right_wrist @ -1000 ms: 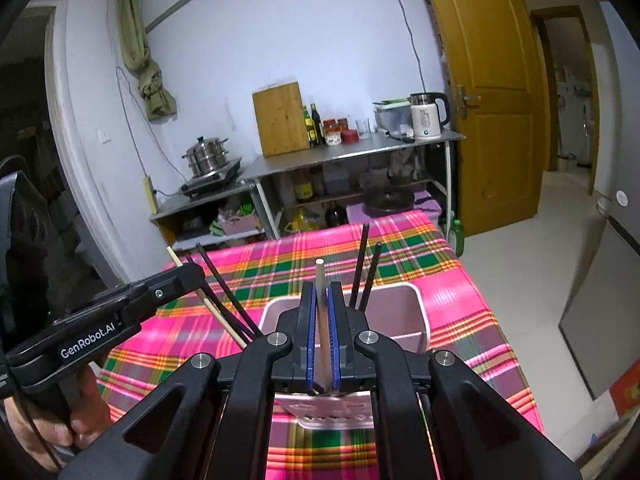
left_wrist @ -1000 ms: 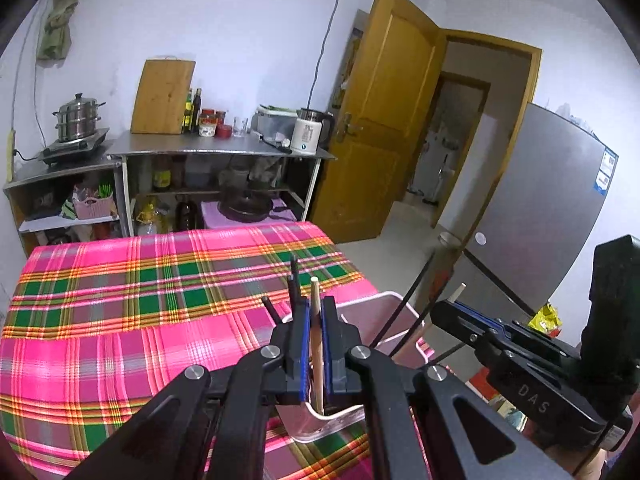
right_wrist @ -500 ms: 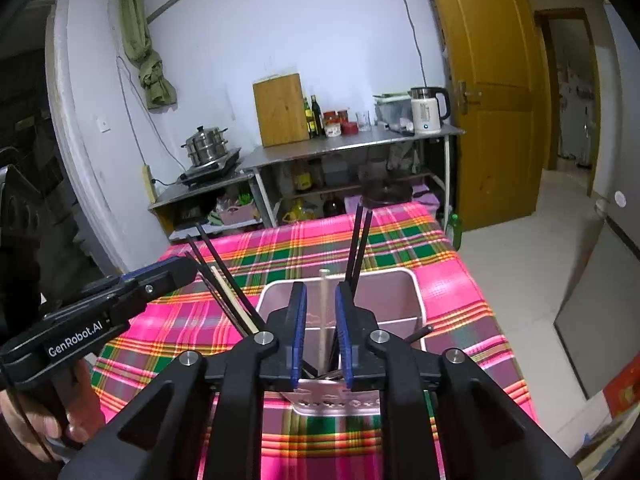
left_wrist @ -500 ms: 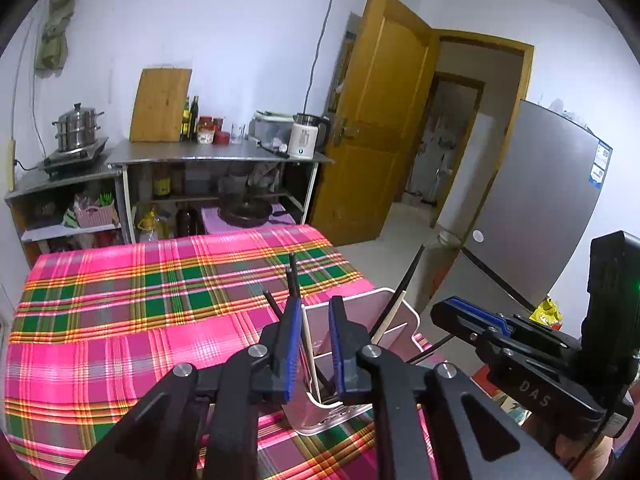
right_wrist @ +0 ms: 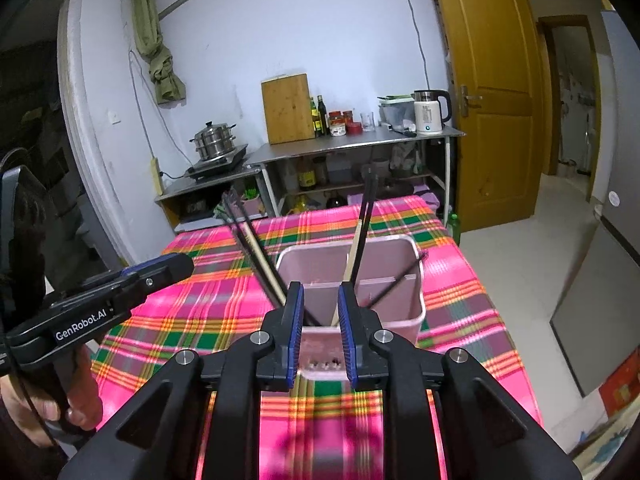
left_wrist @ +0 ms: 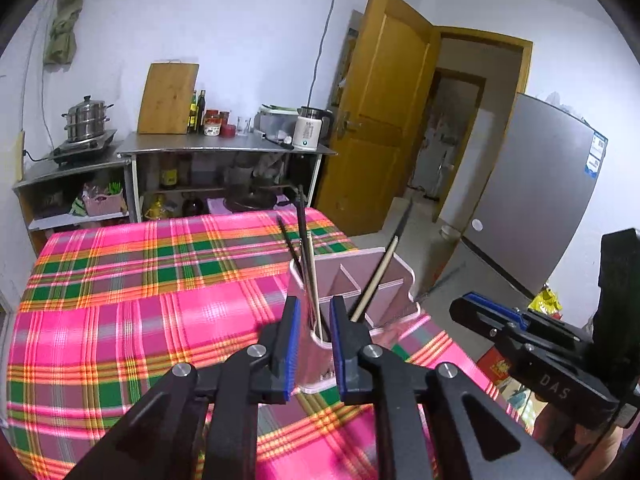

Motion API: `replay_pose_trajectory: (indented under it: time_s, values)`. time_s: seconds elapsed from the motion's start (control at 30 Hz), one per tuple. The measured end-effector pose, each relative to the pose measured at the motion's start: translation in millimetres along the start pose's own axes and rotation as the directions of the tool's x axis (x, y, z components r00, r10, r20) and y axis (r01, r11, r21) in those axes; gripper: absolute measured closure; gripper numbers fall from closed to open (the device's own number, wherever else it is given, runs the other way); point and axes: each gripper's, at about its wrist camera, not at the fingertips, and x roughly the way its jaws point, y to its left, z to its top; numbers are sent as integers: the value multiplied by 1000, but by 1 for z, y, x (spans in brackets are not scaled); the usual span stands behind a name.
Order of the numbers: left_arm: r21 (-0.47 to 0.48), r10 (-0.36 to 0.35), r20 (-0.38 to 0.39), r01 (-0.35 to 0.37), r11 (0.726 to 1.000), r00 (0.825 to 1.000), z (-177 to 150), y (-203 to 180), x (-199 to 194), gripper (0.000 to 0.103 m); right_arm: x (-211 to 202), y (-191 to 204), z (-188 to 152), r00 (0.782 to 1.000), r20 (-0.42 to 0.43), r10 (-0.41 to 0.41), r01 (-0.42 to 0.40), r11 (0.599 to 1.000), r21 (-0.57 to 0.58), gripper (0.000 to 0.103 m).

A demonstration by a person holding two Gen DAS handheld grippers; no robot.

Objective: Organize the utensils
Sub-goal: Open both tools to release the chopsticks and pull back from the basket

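Observation:
A pink divided utensil holder (left_wrist: 382, 280) (right_wrist: 384, 256) stands on the plaid tablecloth near the table's right edge. Several black and wooden chopsticks (left_wrist: 310, 272) (right_wrist: 356, 240) lean inside its compartments. My left gripper (left_wrist: 314, 328) is open and empty, just behind and above the holder's left end. My right gripper (right_wrist: 320, 312) is open and empty, just behind the holder's near wall. The right gripper also shows at the right of the left wrist view (left_wrist: 492, 316), and the left gripper at the left of the right wrist view (right_wrist: 160, 268).
The pink, green and orange plaid tablecloth (left_wrist: 120, 300) covers the table. Metal shelving (left_wrist: 224, 148) with a kettle, cutting board, jars and a steamer pot stands at the far wall. A wooden door (left_wrist: 384, 120) and a grey fridge (left_wrist: 540, 200) are to the right.
Both grippers were shut on a wooden chopstick above the holder. They opened, the chopsticks dropped into the holder, and both grippers have pulled back a little.

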Motion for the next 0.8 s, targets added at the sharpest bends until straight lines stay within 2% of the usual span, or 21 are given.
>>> replay_pose_trajectory:
  time_s: [0.4,0.8]
  values:
    - [27,19,-39,-18,999,999,-69,-5,-21,89,-20,13,-55,999,-34,-12,12,1000,-27,85]
    - [45,58,-52,-56,997,997,-120,-10,-53,89,-47,28,-101,998,-44,-39,37,998,-41,85]
